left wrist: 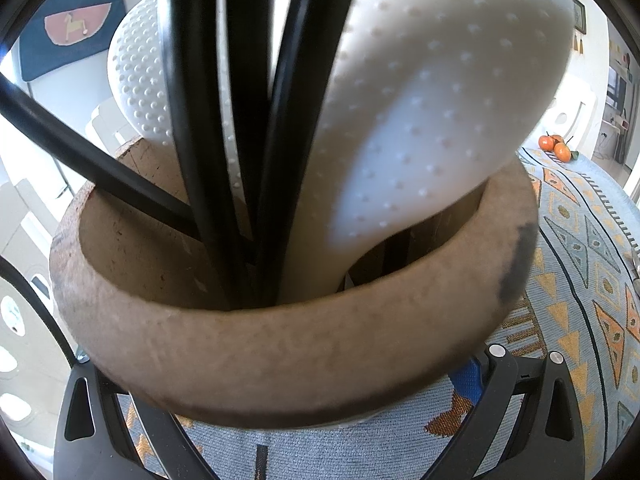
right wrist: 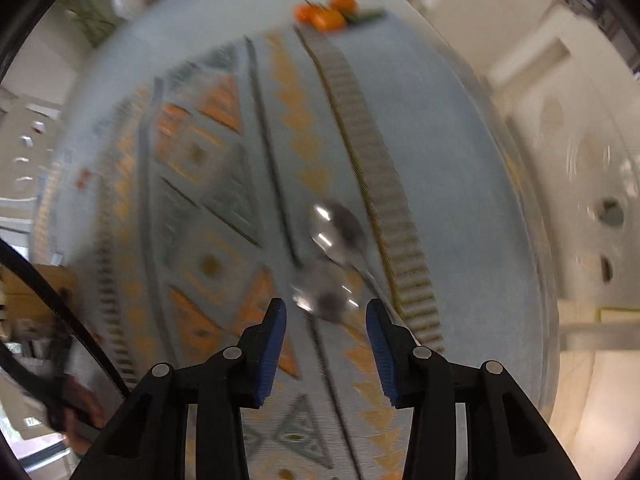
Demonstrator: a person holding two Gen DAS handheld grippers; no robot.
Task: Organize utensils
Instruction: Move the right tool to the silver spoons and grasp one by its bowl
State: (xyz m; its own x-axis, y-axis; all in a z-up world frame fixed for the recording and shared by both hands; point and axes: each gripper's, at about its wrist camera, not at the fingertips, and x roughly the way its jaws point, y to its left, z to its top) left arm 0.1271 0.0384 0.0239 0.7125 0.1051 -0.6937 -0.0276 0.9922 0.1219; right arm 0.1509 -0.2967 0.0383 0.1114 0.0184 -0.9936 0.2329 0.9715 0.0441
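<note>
Left gripper (left wrist: 304, 412) — we see its jaws pressed to either side of a brown holder (left wrist: 280, 344), gripping it low on the wall. The holder stands on the table (left wrist: 580, 280), which wears a pale blue cloth patterned with orange triangles.

In the holder: two white dimpled spatulas, one large and near (left wrist: 432, 112), one behind (left wrist: 136, 80), and several black handles (left wrist: 188, 120) leaning against the rim.

Right gripper (right wrist: 326, 344) — we find it pointing down at the table, jaws partly open with nothing between the blue pads (right wrist: 274, 352). No earlier view lets us say more of their motion.

Two metal spoons (right wrist: 338, 232) lie on the cloth just ahead of the right jaws, bowls (right wrist: 324, 292) overlapping, beside a grey striped band in the weave. The view is blurred, so we cannot tell how the handles lie.

Oranges (right wrist: 326, 12) sit at the far table edge, well apart from the spoons.
</note>
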